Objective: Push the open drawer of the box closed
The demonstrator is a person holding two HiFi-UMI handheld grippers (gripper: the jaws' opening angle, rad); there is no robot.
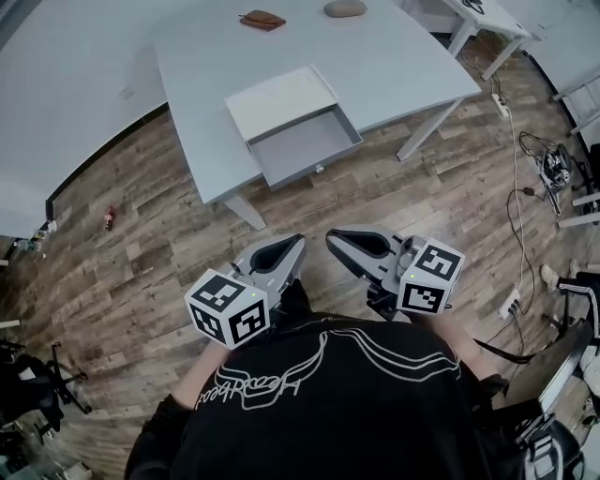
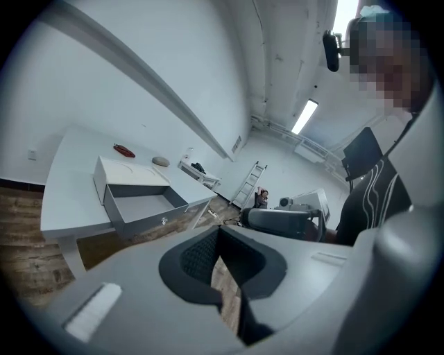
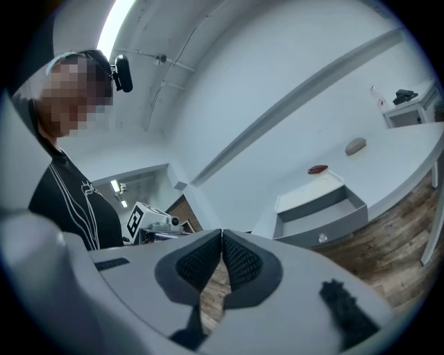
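A white box (image 1: 278, 100) stands near the front edge of a white table (image 1: 394, 56), with its grey drawer (image 1: 305, 146) pulled out toward me and empty. A small knob (image 1: 320, 170) sits on the drawer front. Both grippers hang close to my body over the wooden floor, well short of the table. The left gripper (image 1: 296, 242) is shut on nothing, and so is the right gripper (image 1: 334, 235). The left gripper view has the drawer (image 2: 142, 205) far ahead to the left of the shut gripper (image 2: 218, 231). From the right gripper (image 3: 221, 236) the drawer (image 3: 325, 211) lies ahead to the right.
A brown object (image 1: 262, 19) and a grey stone-like lump (image 1: 345, 8) lie at the table's far side. A second white table (image 1: 480, 19) stands at the top right. Cables (image 1: 548, 164) trail on the floor at the right; an office chair (image 1: 42, 380) is at the lower left.
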